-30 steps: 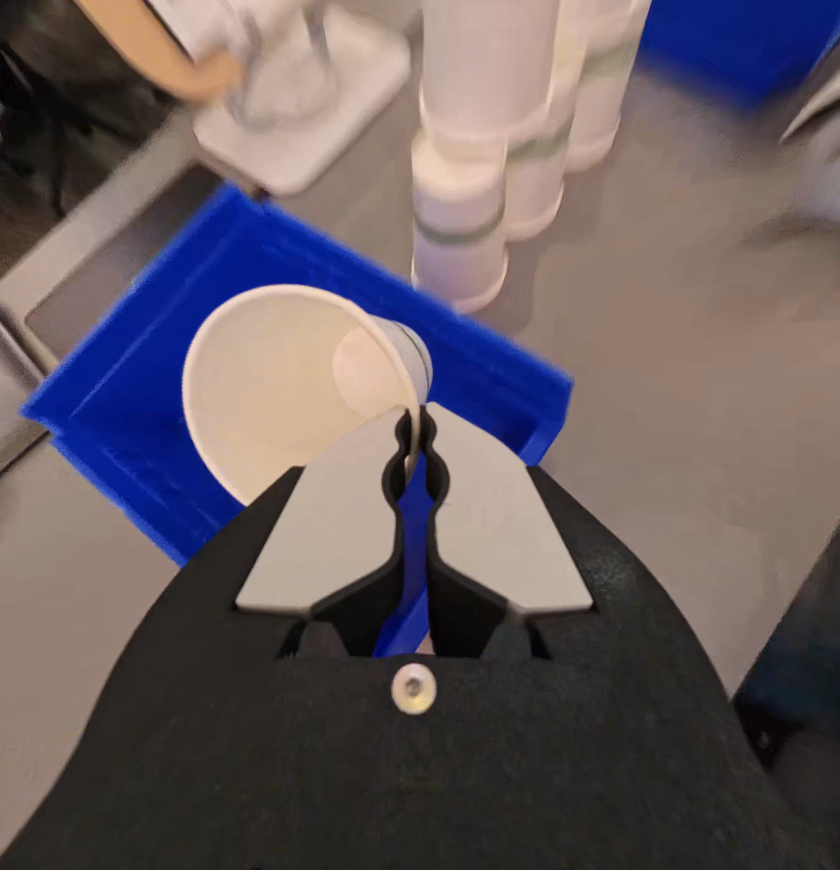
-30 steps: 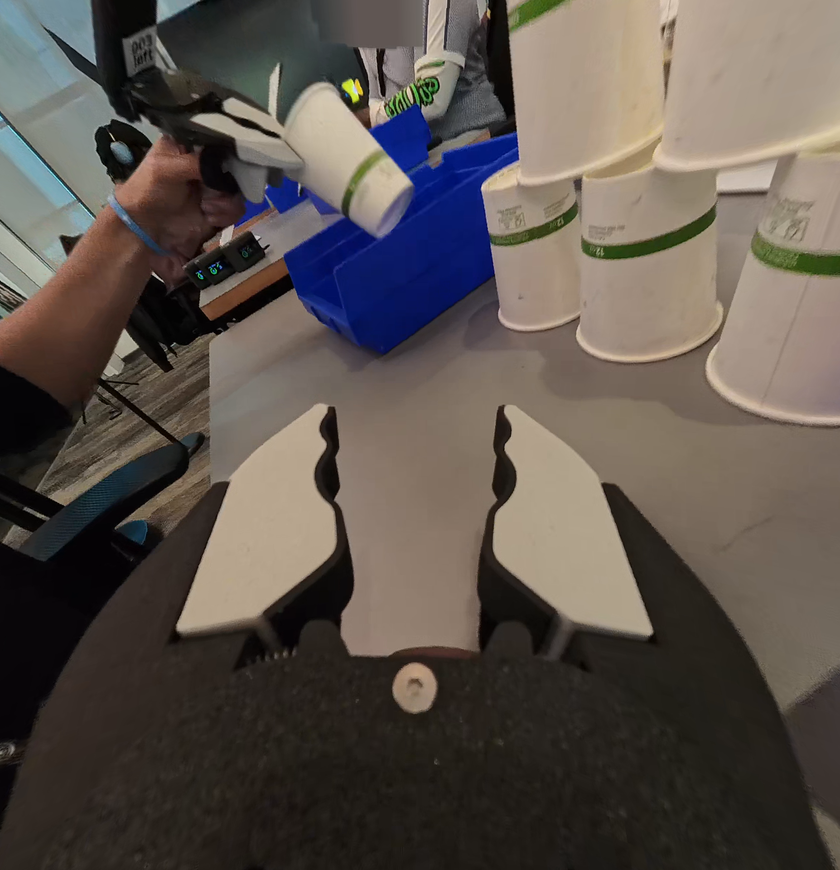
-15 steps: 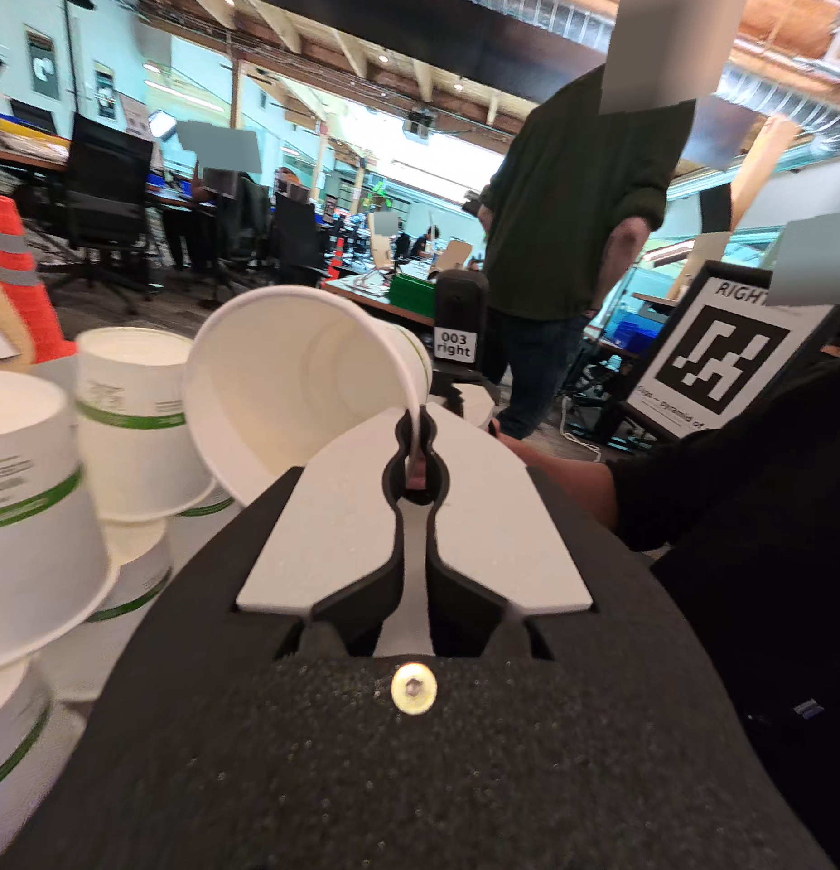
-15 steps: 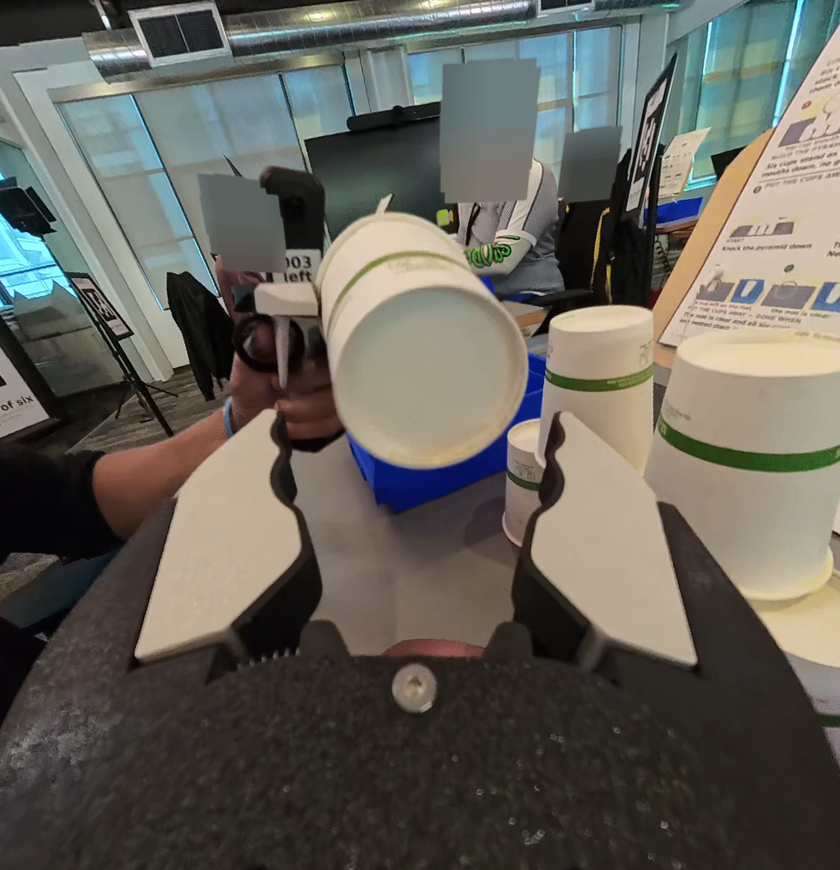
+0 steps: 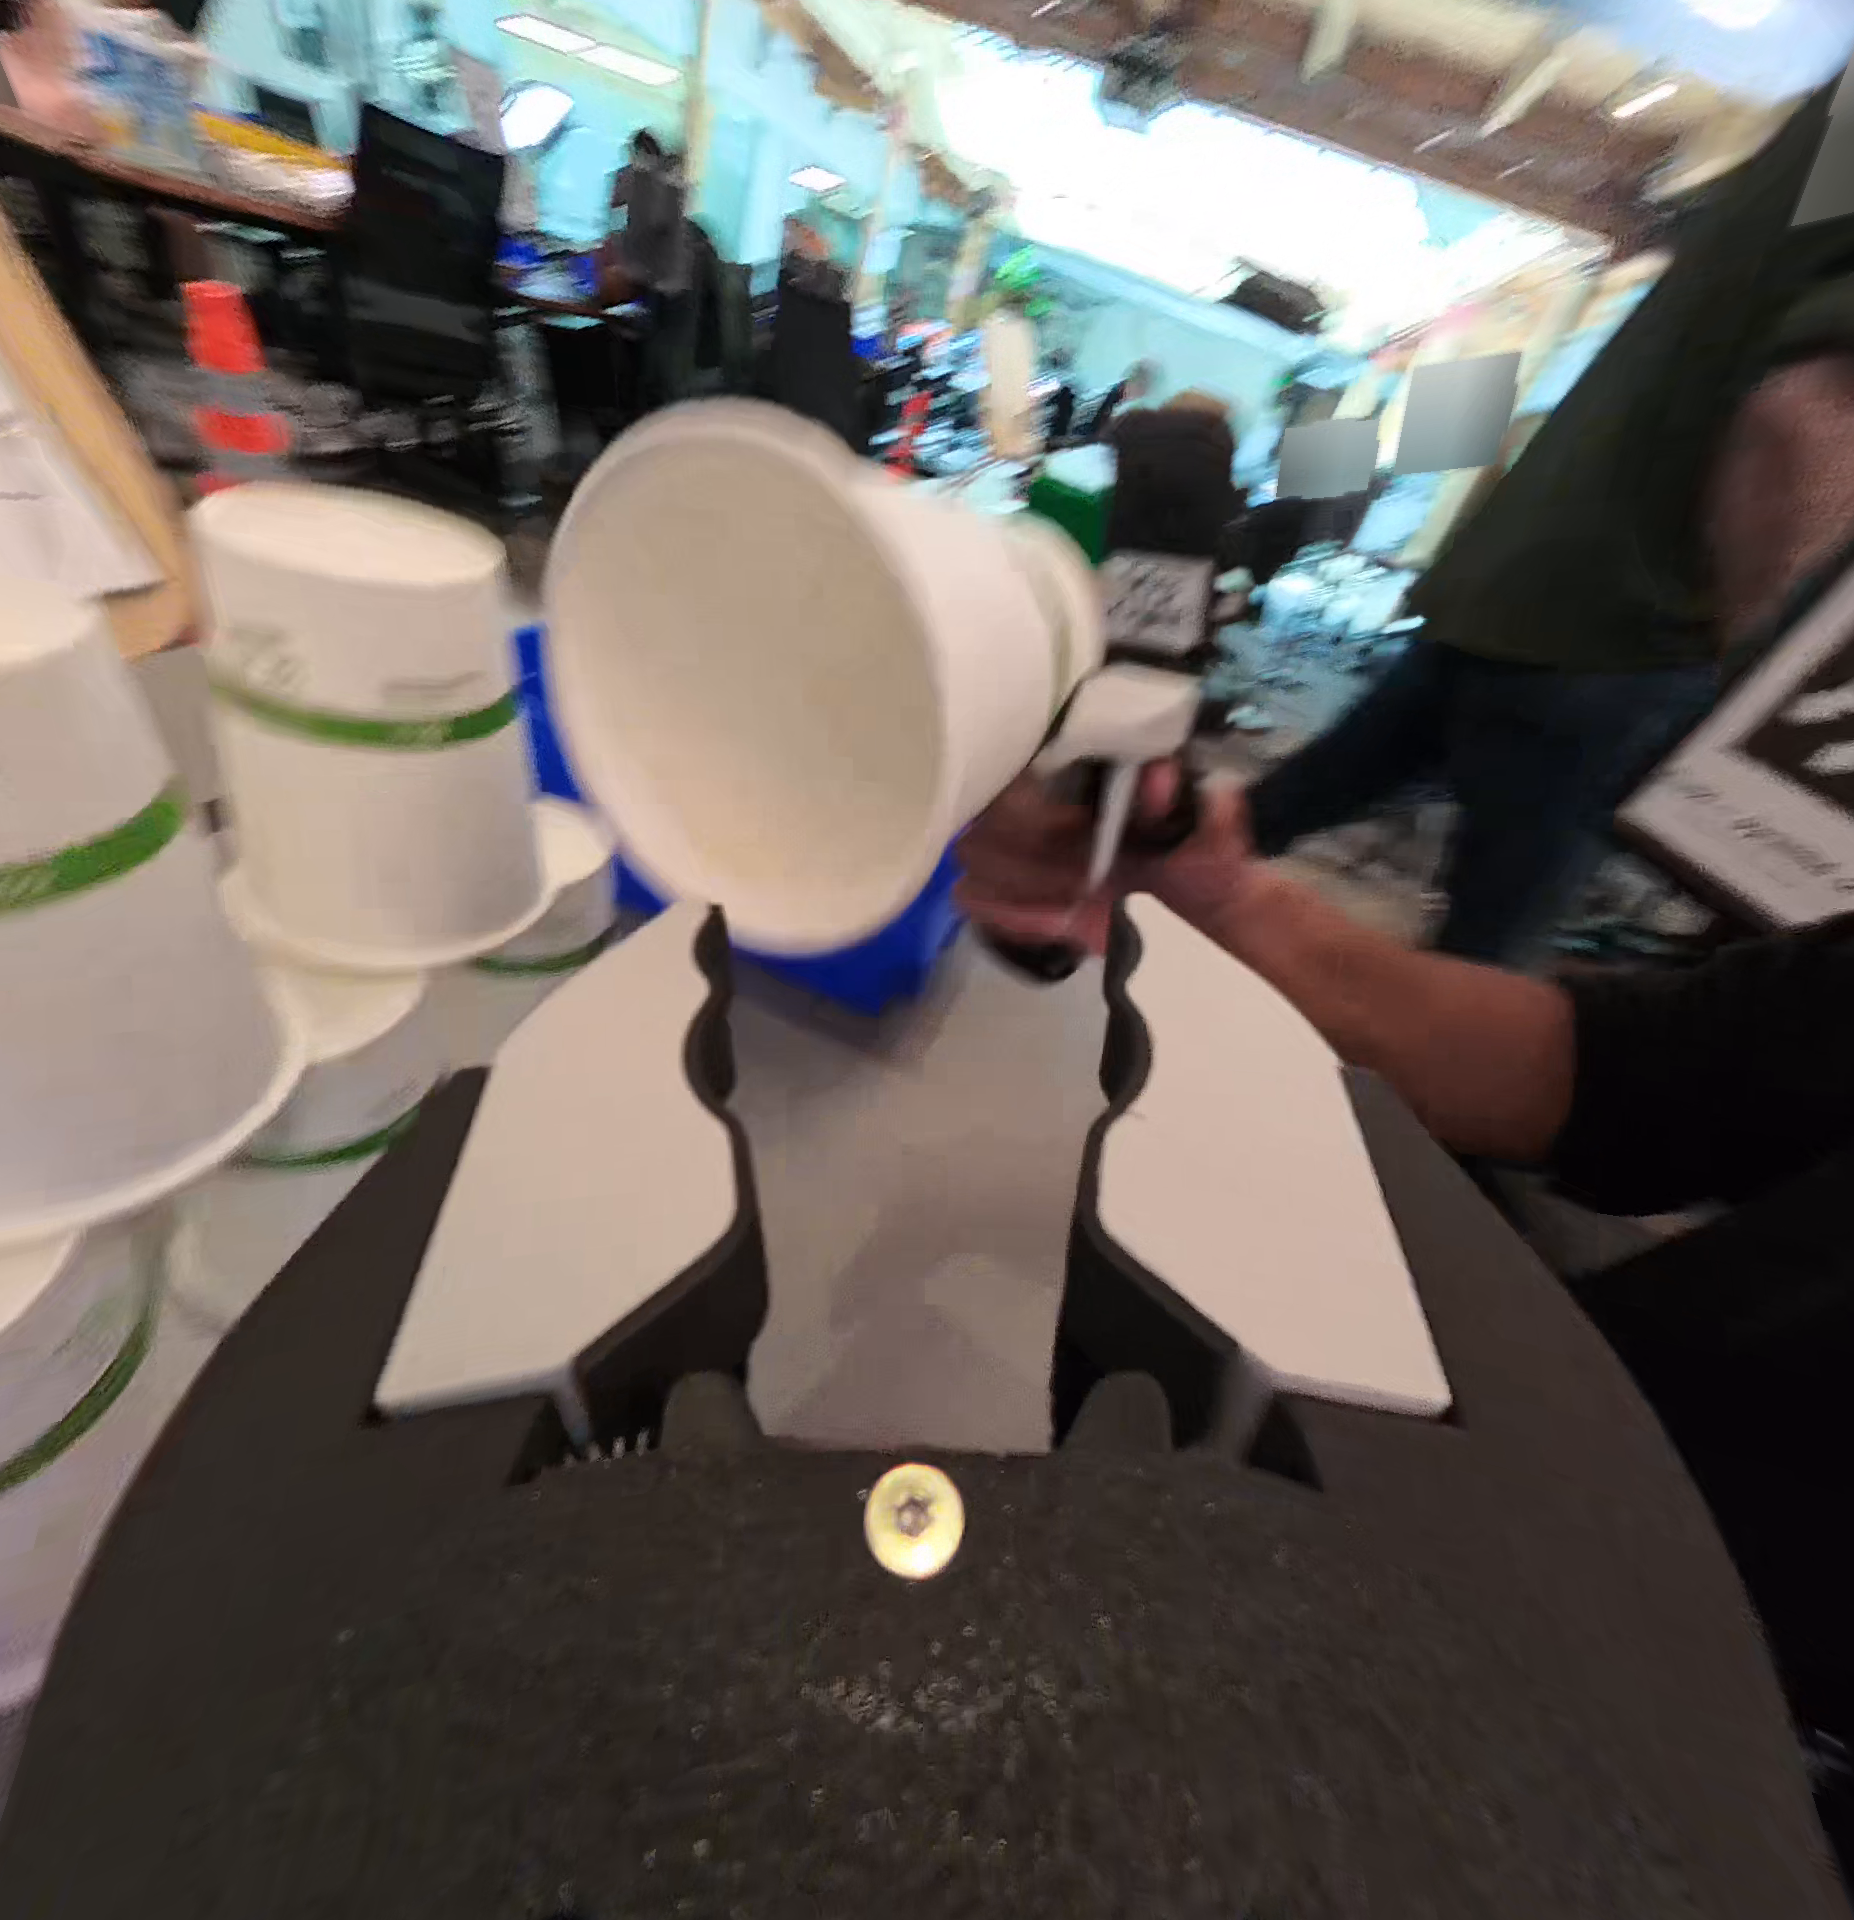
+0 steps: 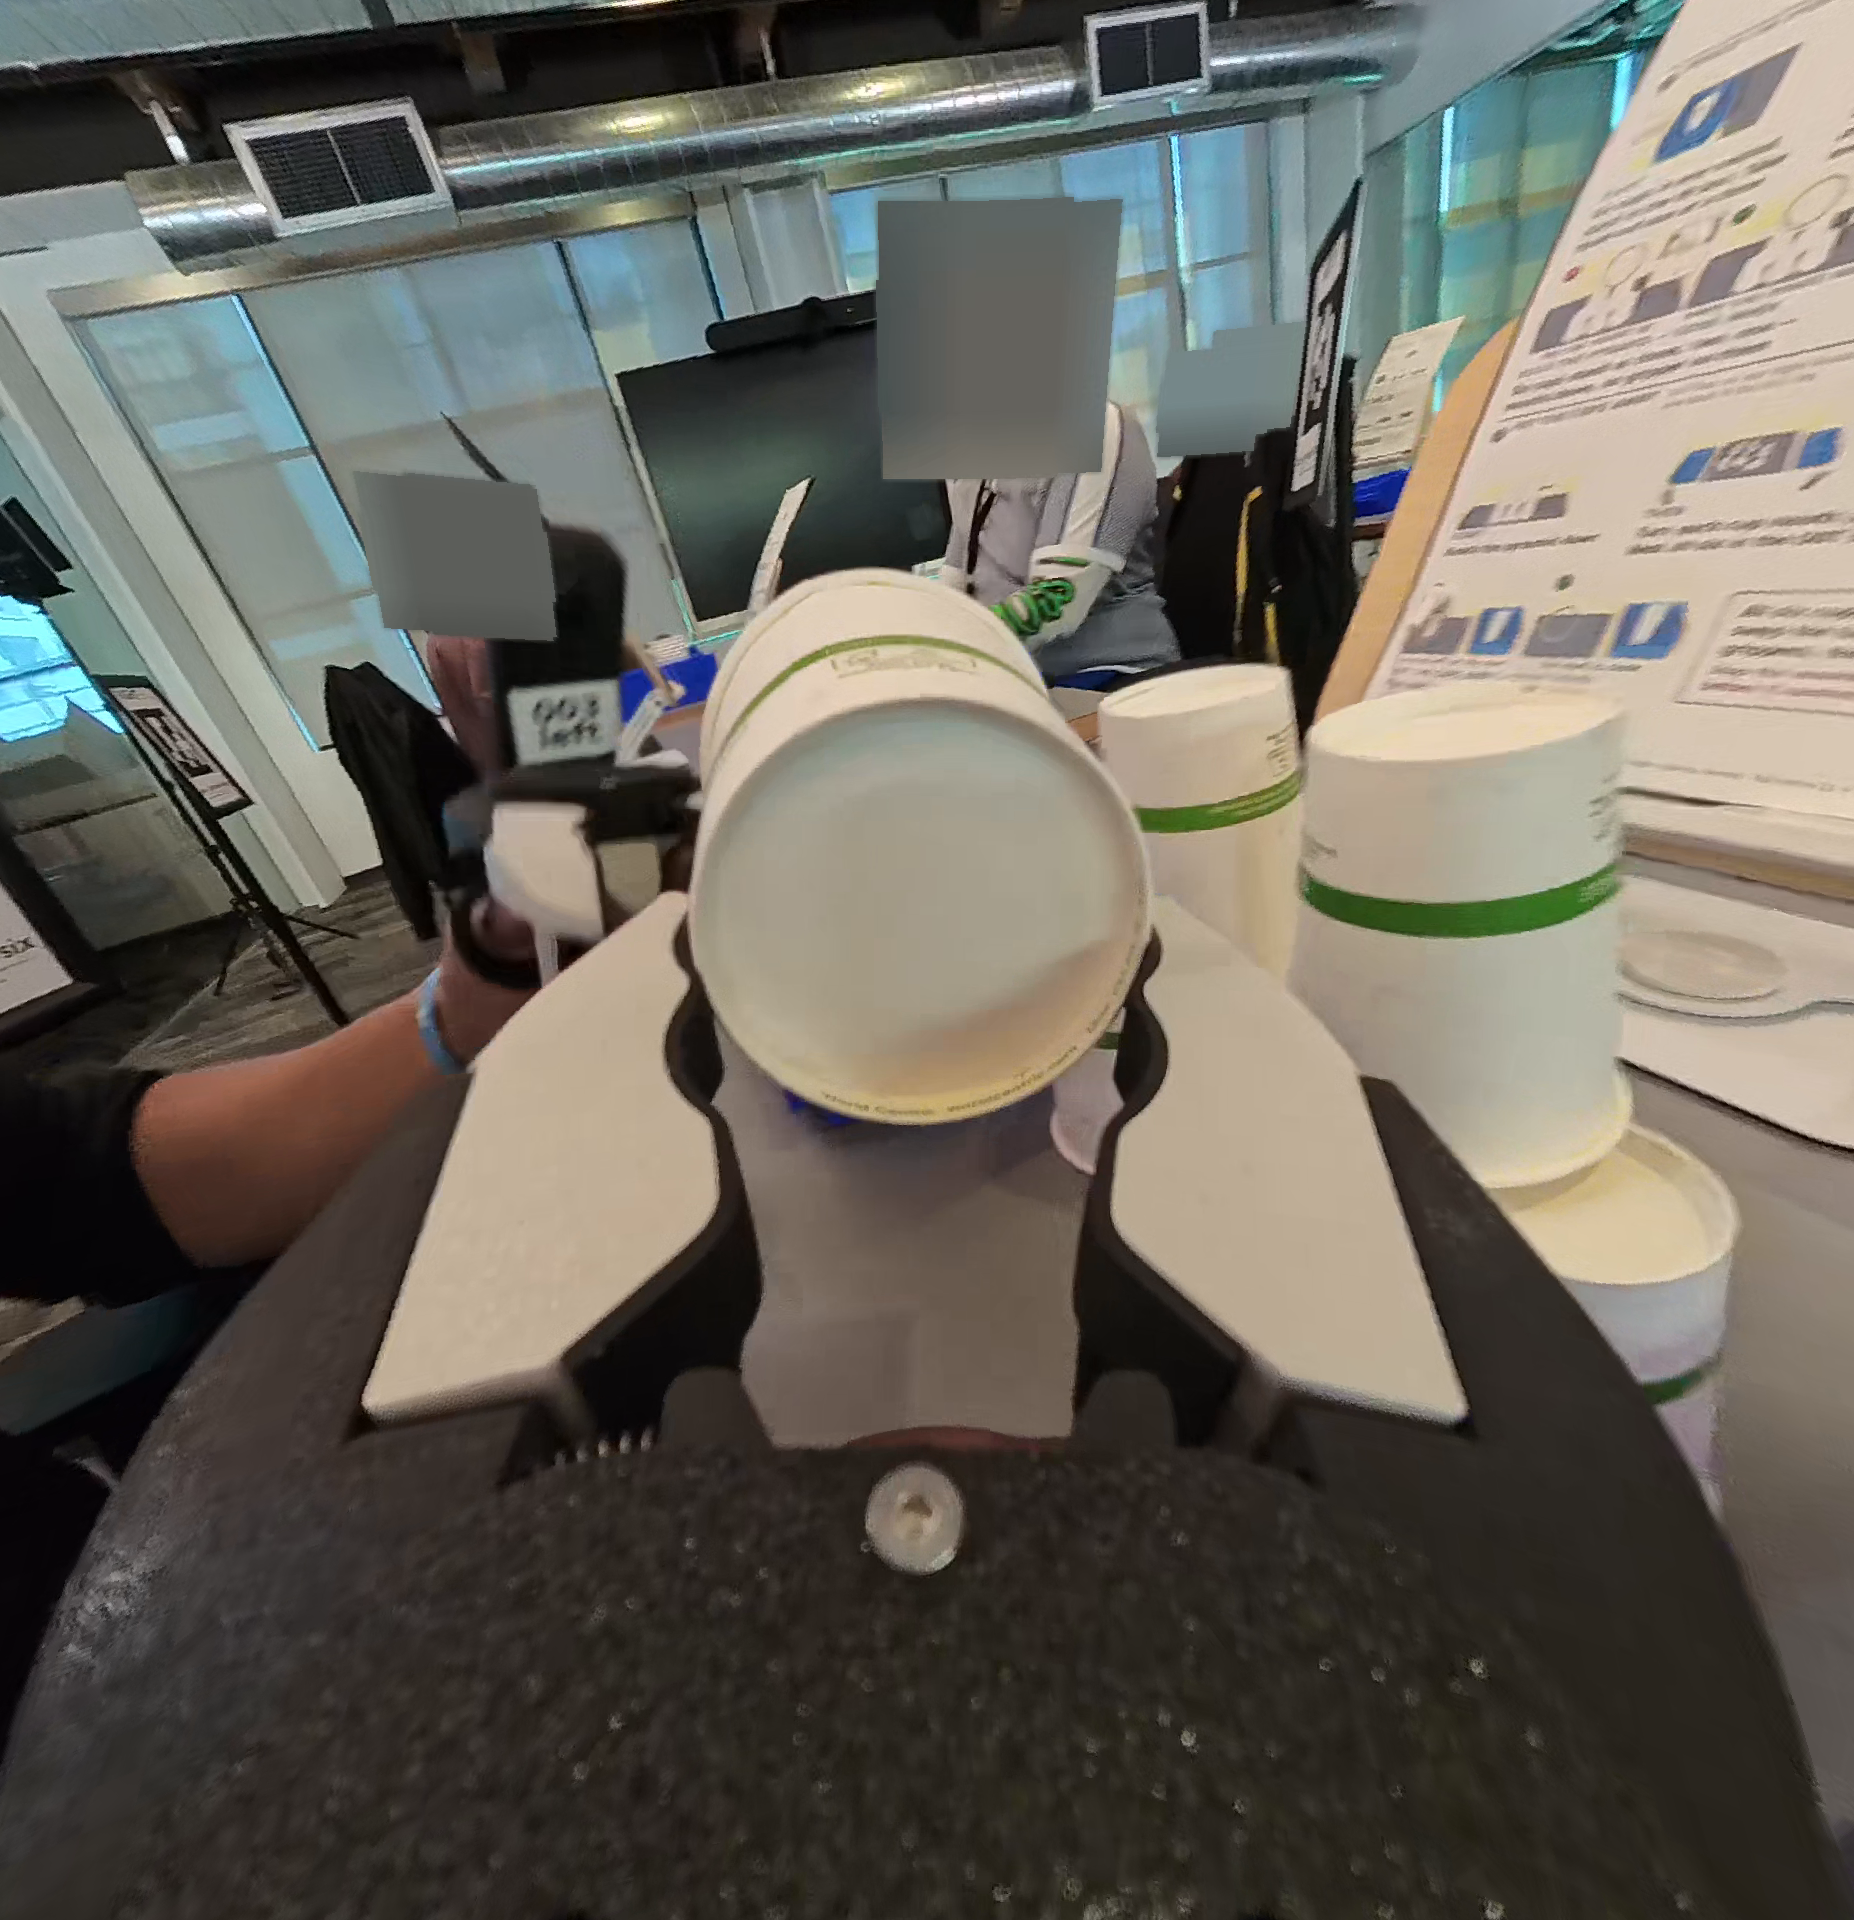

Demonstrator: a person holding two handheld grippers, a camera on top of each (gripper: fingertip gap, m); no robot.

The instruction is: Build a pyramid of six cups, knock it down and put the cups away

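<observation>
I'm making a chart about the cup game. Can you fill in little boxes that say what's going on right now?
held cup: sideways in the air, its bottom faces the right tool's camera
right tool: closed on the cup's bottom end
left tool: open, holding nothing
stacked cups: upside down, in layers on the grey table
blue bin: behind the held cup

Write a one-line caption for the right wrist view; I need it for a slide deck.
Right gripper clasps the base of a sideways paper cup in mid-air, beside stacked upturned cups.
</observation>
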